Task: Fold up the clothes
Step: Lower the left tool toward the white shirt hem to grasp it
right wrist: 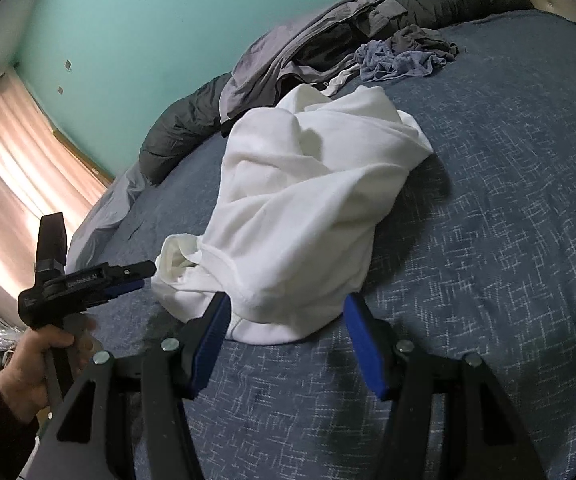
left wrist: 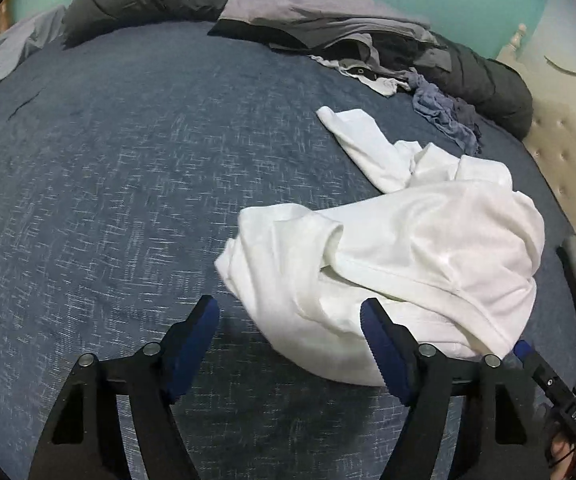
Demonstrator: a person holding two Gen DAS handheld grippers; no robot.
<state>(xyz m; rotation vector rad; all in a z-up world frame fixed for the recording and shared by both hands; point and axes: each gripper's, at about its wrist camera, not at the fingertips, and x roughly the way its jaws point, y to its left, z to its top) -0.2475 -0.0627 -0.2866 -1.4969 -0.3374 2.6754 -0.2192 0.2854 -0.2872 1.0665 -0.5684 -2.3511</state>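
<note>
White garment point(left wrist: 388, 248) crumpled, before left hand-held gripper point(left wrist: 290, 320)

"DAS" – white letters on the right gripper point(left wrist: 526, 350) body.

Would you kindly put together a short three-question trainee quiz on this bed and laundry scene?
1. True or false: the white garment lies neatly folded on the blue bedspread.
2. Which tool's fingers hold fabric? A) the left tool B) the right tool C) neither
3. Fill in: the pile of grey clothes lies at the bed's far edge, below the ____ wall.

Key:
1. False, it is crumpled.
2. C: both stand open at the garment's near edge.
3. Turquoise.
</note>
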